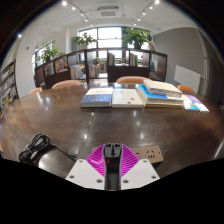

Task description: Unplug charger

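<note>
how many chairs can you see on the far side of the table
3, as far as visible: one chair opposite the coiled black cable, a second chair near the books, a third chair behind them. More may be hidden.

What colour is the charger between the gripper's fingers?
Dark grey or black charger, plugged into a white power strip; gripper view shows it.

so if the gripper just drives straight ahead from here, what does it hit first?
Most likely the black charger, standing between the open gripper fingers, plugged into the power strip. Depth is unclear, though.
</note>
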